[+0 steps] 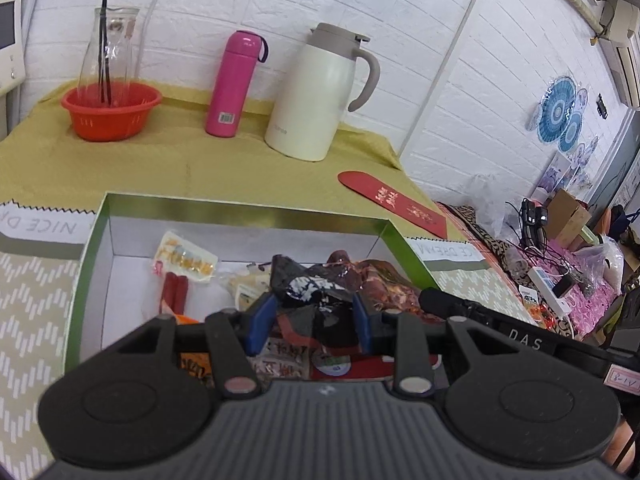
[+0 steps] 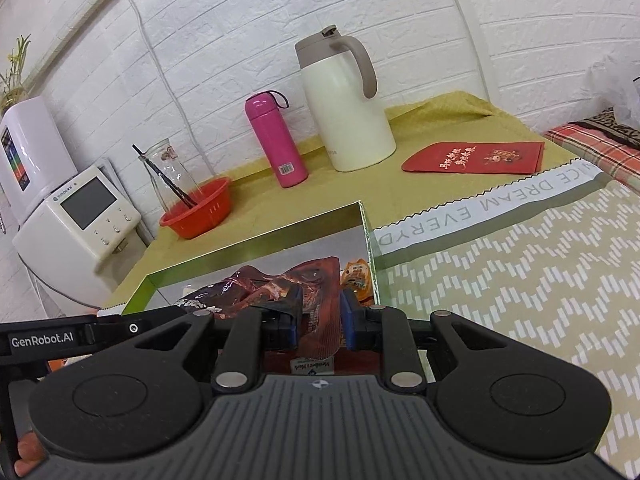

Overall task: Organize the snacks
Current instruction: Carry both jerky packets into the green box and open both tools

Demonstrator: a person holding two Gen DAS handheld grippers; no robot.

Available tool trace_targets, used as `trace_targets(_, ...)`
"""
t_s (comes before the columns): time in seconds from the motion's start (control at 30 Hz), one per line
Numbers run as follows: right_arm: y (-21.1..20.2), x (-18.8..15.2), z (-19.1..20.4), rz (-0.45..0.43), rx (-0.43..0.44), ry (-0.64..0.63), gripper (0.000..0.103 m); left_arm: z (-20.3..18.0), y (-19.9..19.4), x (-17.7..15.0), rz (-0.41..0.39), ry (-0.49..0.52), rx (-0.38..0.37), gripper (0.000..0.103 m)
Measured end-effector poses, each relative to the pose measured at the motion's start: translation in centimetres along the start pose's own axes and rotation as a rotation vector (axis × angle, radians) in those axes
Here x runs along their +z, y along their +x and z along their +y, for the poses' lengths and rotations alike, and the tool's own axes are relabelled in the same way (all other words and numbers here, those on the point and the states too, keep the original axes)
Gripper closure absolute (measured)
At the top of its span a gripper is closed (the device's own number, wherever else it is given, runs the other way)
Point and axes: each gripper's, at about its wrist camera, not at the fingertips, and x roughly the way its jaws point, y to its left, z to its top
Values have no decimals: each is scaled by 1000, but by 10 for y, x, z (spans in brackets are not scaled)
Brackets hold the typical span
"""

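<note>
Over the green-rimmed box (image 1: 96,240), both grippers pinch one crinkled, glossy snack bag (image 1: 312,280).

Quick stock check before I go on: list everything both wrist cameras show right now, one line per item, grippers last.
box: one, green rim, white inside, near on the table
snack packs: several, mixed colours, loose in the box
dark red packet: one, over the box, held at both ends
jug: one, cream, at the wall
pink flask: one, left of the jug
red basket: one, far left
glass carafe: one, clear, standing in the basket
red envelope: one, right of the jug
white appliance: one, off the table's left end
left gripper: black with blue pads, shut on the packet
right gripper: same, shut on the packet
</note>
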Motion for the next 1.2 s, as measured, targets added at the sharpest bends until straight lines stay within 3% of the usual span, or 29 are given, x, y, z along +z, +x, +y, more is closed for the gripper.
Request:
trace_targets(0.13,12,2,3,-13,-21,-50,59,8,13,3,16,-23,-8,71)
trace_targets(0.17,13,3,3,-17,-18,-61,51,10,13,4,13,-33,-20,64)
trace_targets(0.2,12,2,4,-25,-4,-69,37,12,11,3,-3,-47,-31,50)
trace_targets(0.23,10,1,5,-36,16,-79,14,13,7,3,-31,-60,-39,46)
trace_targets(0.27,8,-1,7,-50,25,-92,8,12,3,2,-57,-61,-46,41)
trace_targets(0.33,3,-5,13,-73,24,-132,0,9,-5,1,-92,-48,-22,20)
trace_targets(0.37,1,-7,15,-83,16,-145,0,7,-10,1,-117,-44,15,12)
trace_targets(0.47,-4,-11,16,-87,17,-139,0,3,-19,0,-134,-16,84,12)
trace_targets(0.6,-11,-15,19,-71,39,-137,0,4,-27,-4,-122,-13,121,12)
trace_targets(0.9,-43,-20,31,-78,36,-153,0,-7,-55,-15,-127,9,131,12)
trace_targets(1.07,-69,-27,38,-90,29,-171,0,-17,-75,-25,-117,8,89,12)
trace_targets(1.2,-89,-35,45,-87,15,-207,0,-32,-90,-35,-104,51,125,12)
